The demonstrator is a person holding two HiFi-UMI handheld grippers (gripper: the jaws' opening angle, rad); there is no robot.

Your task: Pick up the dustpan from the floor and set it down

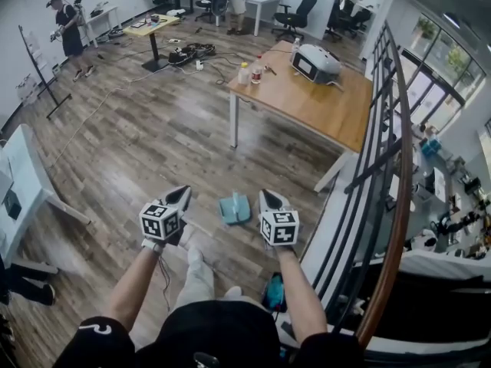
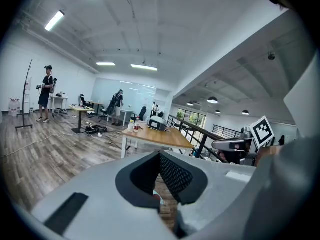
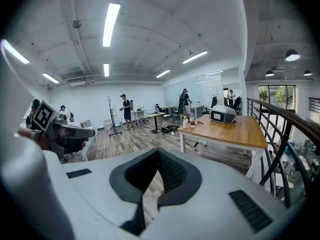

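Observation:
A light teal dustpan (image 1: 233,208) lies on the wooden floor, in the head view between the two grippers and slightly ahead of them. My left gripper (image 1: 182,197) hangs just left of it with its jaws closed and nothing held. My right gripper (image 1: 267,199) hangs just right of it, also shut and empty. Neither touches the dustpan. In the left gripper view the jaws (image 2: 160,156) meet at their tips, with a sliver of floor and something teal below. In the right gripper view the closed jaws (image 3: 159,154) point toward the floor and the wooden table.
A wooden table (image 1: 307,102) with a white device and bottles stands ahead on the right. A dark railing (image 1: 383,167) runs along the right side. A white table (image 1: 31,182) is at the left. Cables (image 1: 192,52) lie farther off, and a person (image 1: 69,29) stands at the back left.

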